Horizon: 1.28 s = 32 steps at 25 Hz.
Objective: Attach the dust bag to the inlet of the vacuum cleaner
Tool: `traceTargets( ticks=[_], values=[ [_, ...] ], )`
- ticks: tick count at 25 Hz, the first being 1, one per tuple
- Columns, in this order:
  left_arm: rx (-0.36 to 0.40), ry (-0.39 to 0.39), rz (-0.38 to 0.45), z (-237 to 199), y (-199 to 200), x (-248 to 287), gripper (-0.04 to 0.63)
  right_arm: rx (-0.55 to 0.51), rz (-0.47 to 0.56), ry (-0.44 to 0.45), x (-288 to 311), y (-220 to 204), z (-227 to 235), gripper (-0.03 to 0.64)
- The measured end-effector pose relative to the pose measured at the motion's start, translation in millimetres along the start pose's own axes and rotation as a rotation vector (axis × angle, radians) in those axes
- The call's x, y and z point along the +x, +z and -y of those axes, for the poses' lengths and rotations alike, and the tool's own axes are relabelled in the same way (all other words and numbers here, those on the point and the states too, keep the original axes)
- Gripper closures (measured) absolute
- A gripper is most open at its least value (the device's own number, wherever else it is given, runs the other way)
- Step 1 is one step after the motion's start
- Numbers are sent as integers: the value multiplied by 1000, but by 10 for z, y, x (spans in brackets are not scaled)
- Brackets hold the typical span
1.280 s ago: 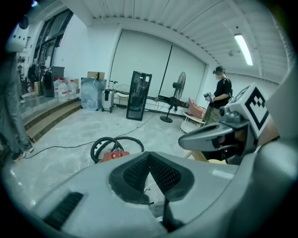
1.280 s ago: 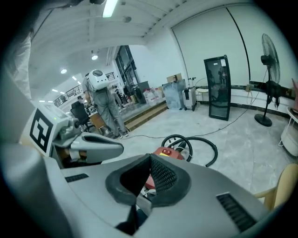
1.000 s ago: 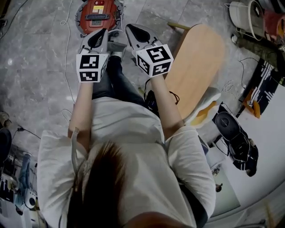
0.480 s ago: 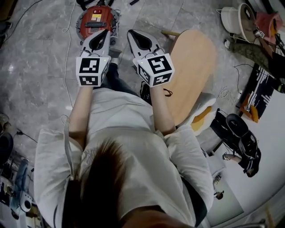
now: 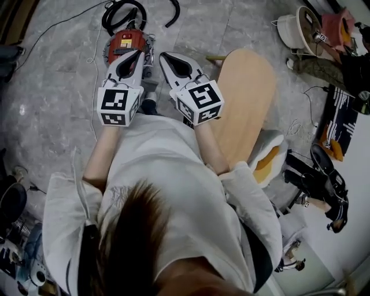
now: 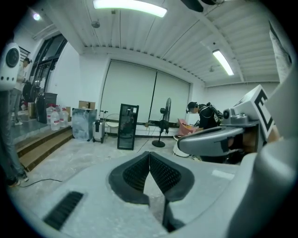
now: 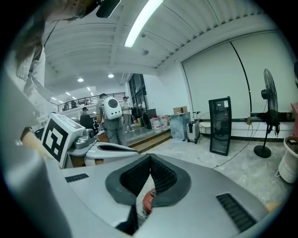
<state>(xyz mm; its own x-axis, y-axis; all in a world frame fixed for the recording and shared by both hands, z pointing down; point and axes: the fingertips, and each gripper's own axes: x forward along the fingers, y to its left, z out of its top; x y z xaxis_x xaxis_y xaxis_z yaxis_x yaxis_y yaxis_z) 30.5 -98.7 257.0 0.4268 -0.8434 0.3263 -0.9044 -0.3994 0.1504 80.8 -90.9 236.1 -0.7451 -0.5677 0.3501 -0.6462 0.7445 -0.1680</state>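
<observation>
I see the red round vacuum cleaner [image 5: 126,41] below my jaws, black hose [image 5: 118,13] end pointing away; left gripper [image 5: 137,54] and right gripper [image 5: 163,56] clenched, empty.

I can read no words, brands or numbers anywhere. The marker cube [image 5: 118,106] on my left gripper [image 5: 139,54] and the second cube [image 5: 199,103] on my right gripper [image 5: 163,55] carry black-and-white square patterns, not letters. The red vacuum cleaner [image 5: 124,43] on the floor has a small pale label [image 5: 125,36] on top, too small and blurred for me to make out.
</observation>
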Motion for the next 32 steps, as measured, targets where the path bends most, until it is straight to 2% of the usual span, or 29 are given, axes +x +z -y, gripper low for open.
traceTargets(
  ticks=[10,14,18,32],
  values=[
    [66,-41,89,293,461,-195,577,-4,32,-42,-299,229,-30,615],
    [66,-40,124,364,578,-214,577,2,44,-56,-372,278,-19,615],
    [107,-57,147,457,649,-236,577,4,50,-77,-424,288,48,615],
    [158,-53,148,374,678,-374,577,-6,53,-106,-485,321,71,615]
  ],
)
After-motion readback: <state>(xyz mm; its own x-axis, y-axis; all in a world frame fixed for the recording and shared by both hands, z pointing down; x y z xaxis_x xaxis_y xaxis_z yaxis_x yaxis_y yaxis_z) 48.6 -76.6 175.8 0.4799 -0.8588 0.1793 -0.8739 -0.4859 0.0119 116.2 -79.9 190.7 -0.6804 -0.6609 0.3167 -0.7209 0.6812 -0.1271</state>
